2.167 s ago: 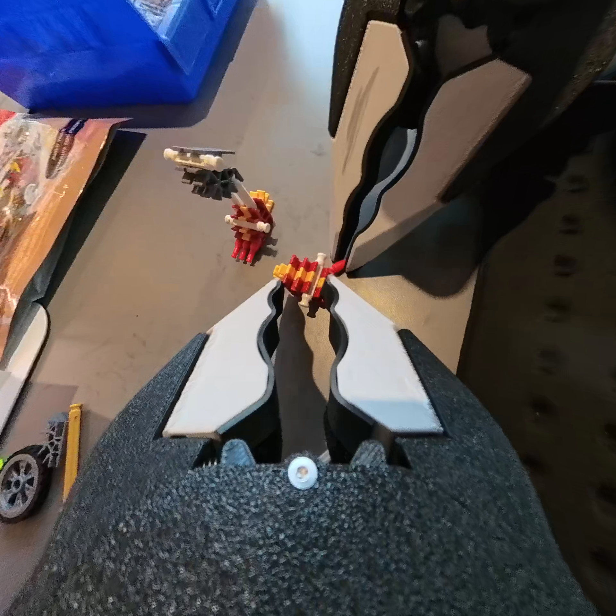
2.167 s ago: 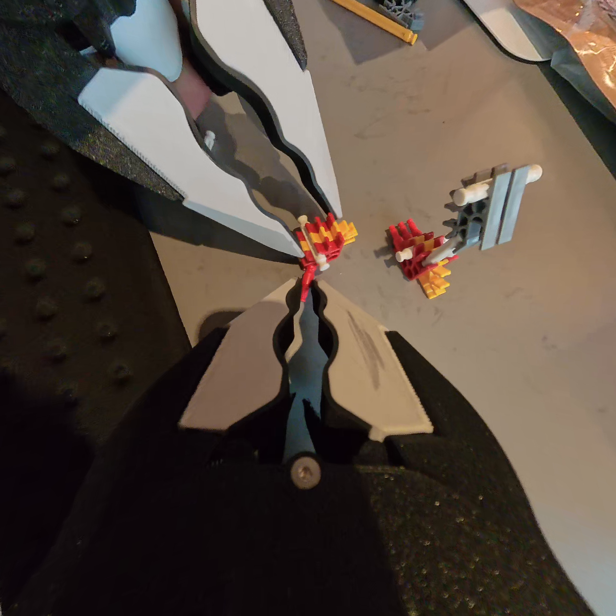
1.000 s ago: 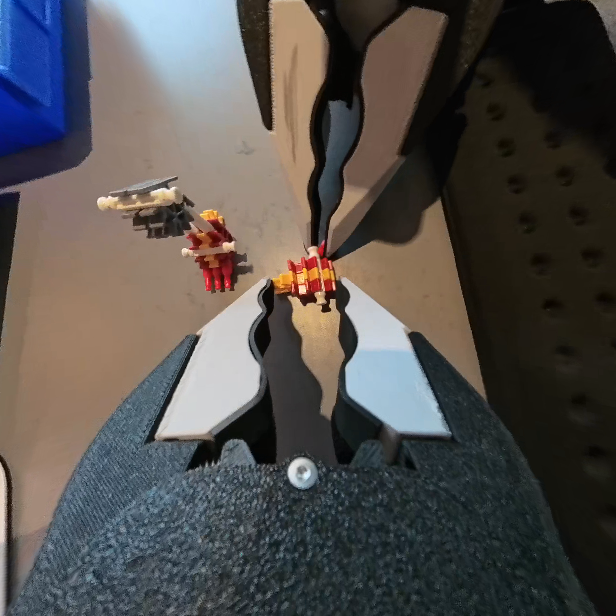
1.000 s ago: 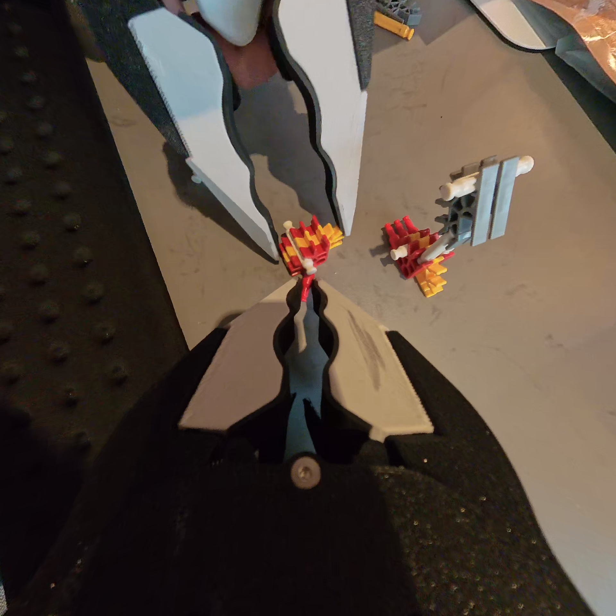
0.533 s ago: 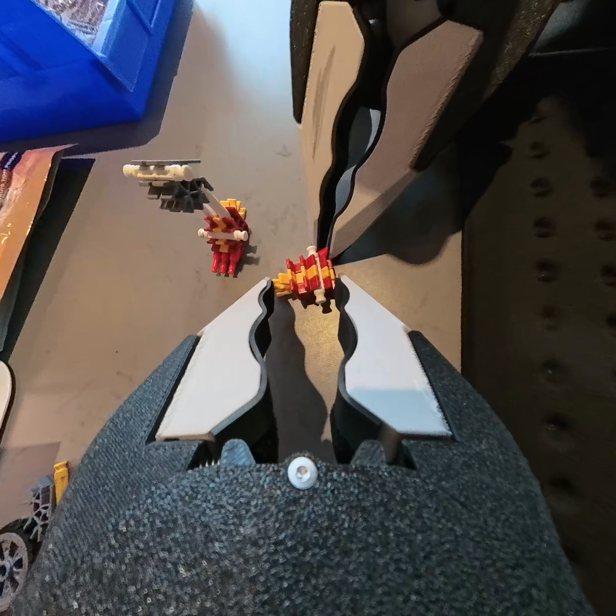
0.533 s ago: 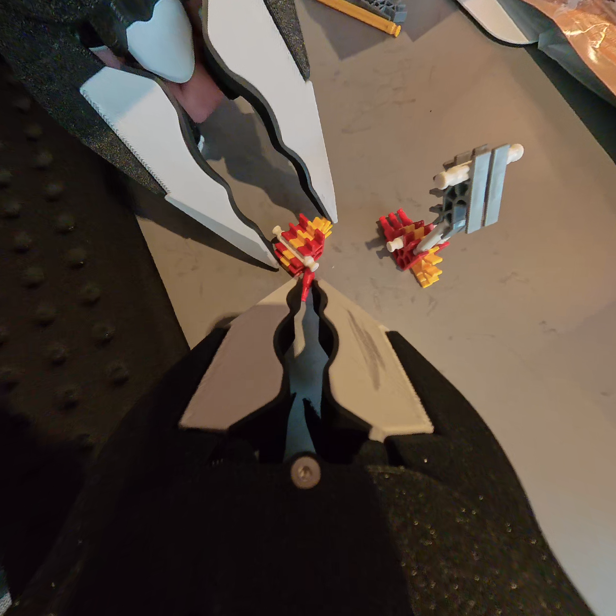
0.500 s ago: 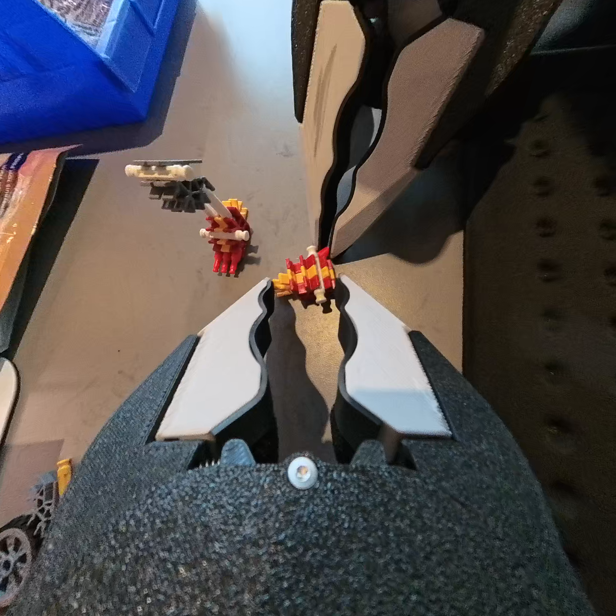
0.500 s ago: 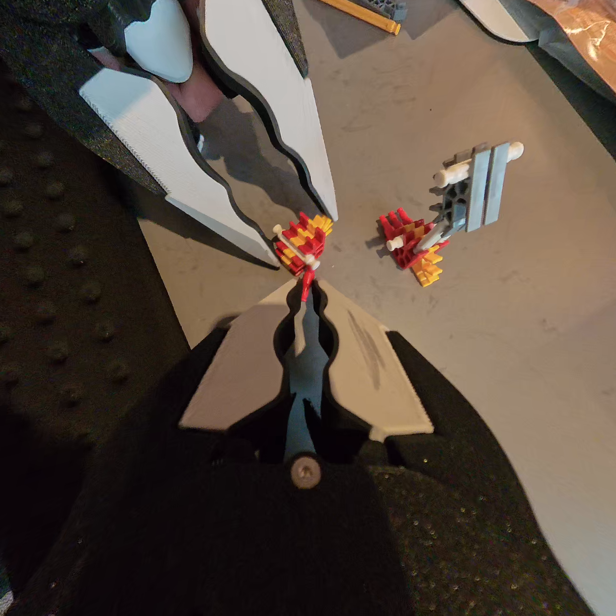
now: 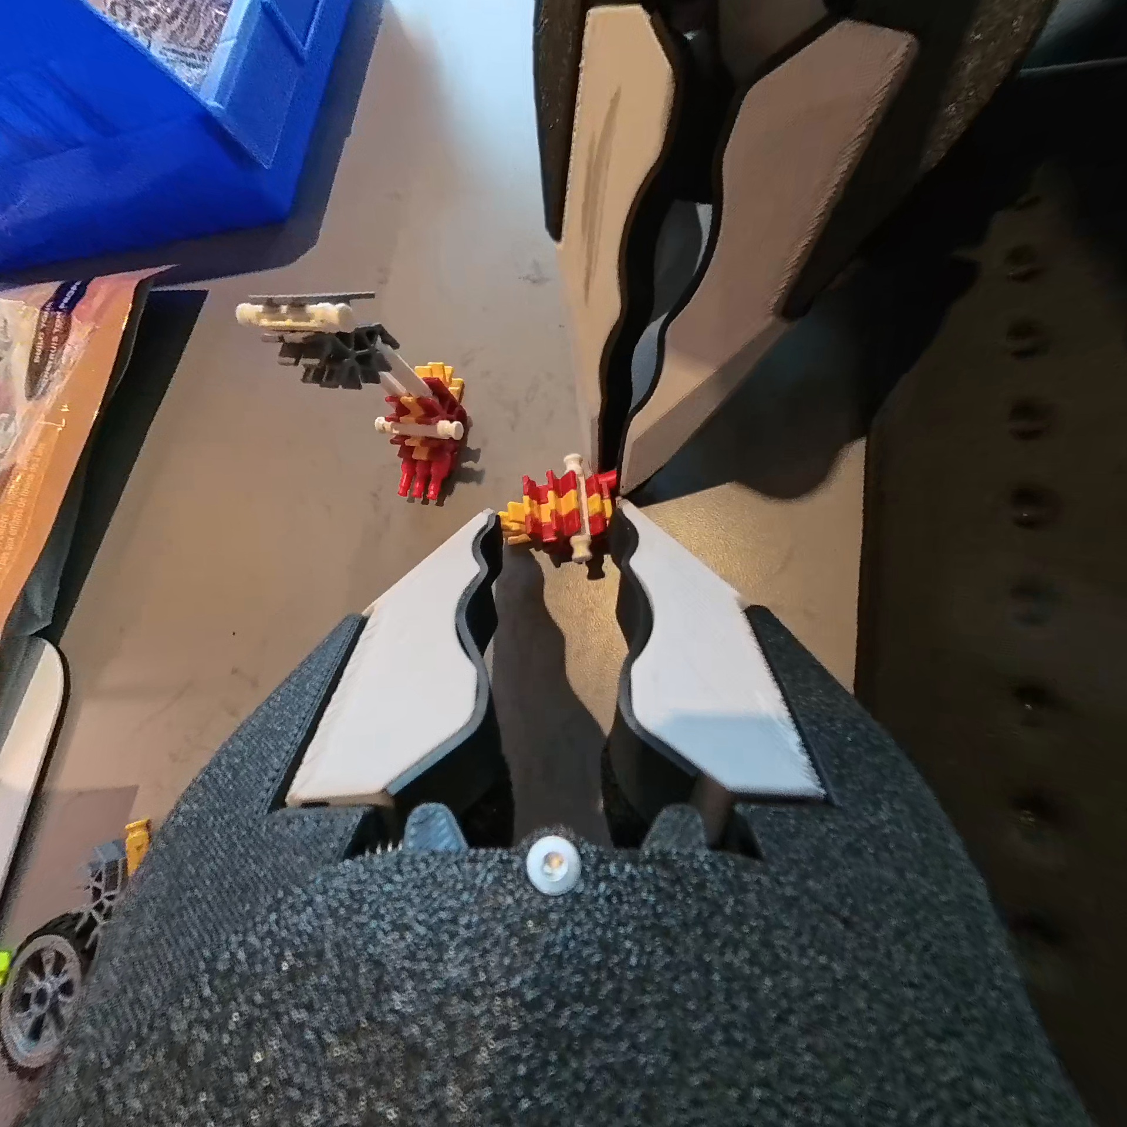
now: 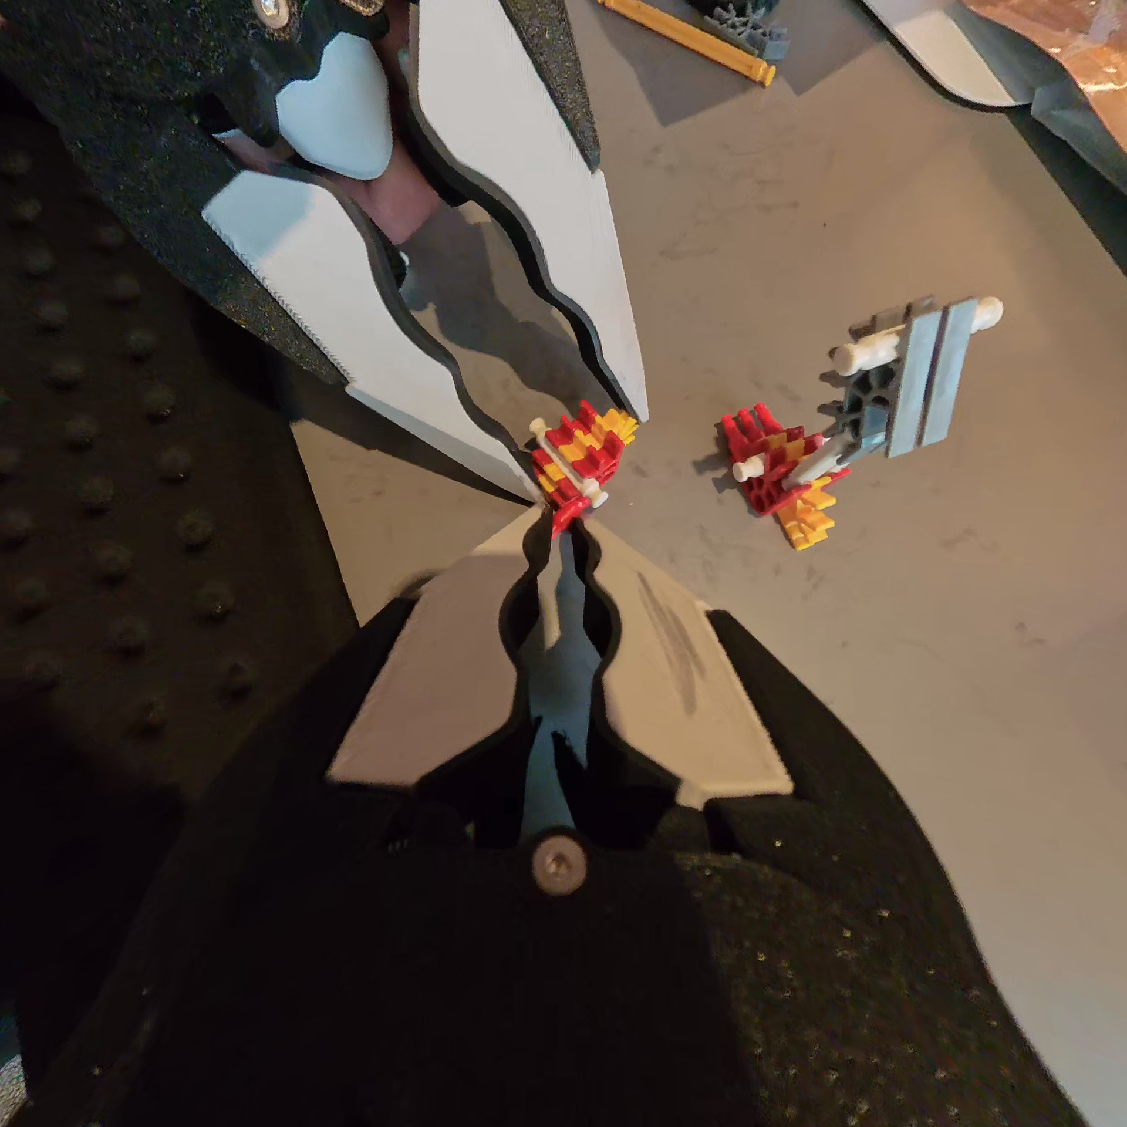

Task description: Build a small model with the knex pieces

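Observation:
A small red and yellow toothed construction piece with a white rod [image 9: 561, 509] sits just above the grey table, between both grippers. My right gripper [image 10: 561, 518] is shut on the red tab at its end; it also shows in the left wrist view [image 9: 613, 482], coming in from the top. My left gripper [image 9: 556, 521] is open, and its fingertips flank the piece's two ends, close to or just touching them. In the right wrist view the left gripper [image 10: 582, 451] straddles the piece [image 10: 579, 457] from above.
A second assembly of grey connector, white rods and red-yellow pieces [image 9: 421, 421] [image 10: 787, 469] lies nearby on the table. A blue bin [image 9: 122, 122], a printed bag [image 9: 49, 396], a toy wheel [image 9: 42, 982] and a yellow rod [image 10: 689, 39] lie farther off. A black studded mat [image 9: 1006, 549] borders the table. My two grippers' fingertips are within a few centimetres of each other. The yellow rod [image 10: 689, 39] is about equally far from each gripper, around 20 cm.
Since 2.2 s ago my left gripper has widened, and the piece now lies across its jaws. My right gripper has stayed shut on the red tab. Both views have swung slightly.

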`<state>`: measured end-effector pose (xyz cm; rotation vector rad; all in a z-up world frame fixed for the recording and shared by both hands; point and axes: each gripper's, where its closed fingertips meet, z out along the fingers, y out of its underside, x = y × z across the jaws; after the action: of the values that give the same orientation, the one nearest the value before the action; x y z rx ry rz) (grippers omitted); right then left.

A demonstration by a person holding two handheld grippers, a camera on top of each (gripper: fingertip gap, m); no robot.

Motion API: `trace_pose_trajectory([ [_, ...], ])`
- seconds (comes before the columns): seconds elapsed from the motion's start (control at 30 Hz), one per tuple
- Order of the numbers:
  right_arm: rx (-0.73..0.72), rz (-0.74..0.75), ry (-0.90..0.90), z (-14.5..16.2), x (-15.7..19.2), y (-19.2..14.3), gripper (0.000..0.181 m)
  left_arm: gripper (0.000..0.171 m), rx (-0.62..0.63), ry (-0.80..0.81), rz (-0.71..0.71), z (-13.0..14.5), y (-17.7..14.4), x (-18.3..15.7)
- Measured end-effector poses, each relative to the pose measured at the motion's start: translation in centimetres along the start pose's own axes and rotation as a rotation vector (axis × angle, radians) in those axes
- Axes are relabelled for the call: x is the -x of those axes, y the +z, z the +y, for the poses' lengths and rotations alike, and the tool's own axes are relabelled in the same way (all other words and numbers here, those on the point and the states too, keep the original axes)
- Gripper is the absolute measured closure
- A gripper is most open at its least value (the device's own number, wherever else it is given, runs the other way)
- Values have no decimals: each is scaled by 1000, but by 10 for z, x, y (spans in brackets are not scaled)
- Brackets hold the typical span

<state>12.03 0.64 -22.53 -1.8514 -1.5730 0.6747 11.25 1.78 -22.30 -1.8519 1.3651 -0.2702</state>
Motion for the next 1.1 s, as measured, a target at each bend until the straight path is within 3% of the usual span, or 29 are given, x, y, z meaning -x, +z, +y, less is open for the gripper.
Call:
trace_pose_trajectory([
  [0.33, 2, -4, -35, 0, 0, 1, 177, 136, 6, -3, -20, 0, 0, 0],
  [0.5, 7, -13, -29, 1, 0, 2, 176, 133, 4, -38, 46, 0, -1, -1],
  [0.57, 8, -18, -23, 1, 0, 2, 176, 109, 3, -37, 93, -1, -4, -4],
  [0.67, 8, -18, -23, 1, 0, 2, 176, 106, 24, -22, 168, 2, -9, -11],
  [0.87, 8, -22, -20, 1, 0, 2, 176, 122, 44, 128, 225, 6, -20, 7],
  [1.1, 8, -25, -20, 1, 0, 2, 176, 136, 87, 328, 335, 9, -9, 3],
])
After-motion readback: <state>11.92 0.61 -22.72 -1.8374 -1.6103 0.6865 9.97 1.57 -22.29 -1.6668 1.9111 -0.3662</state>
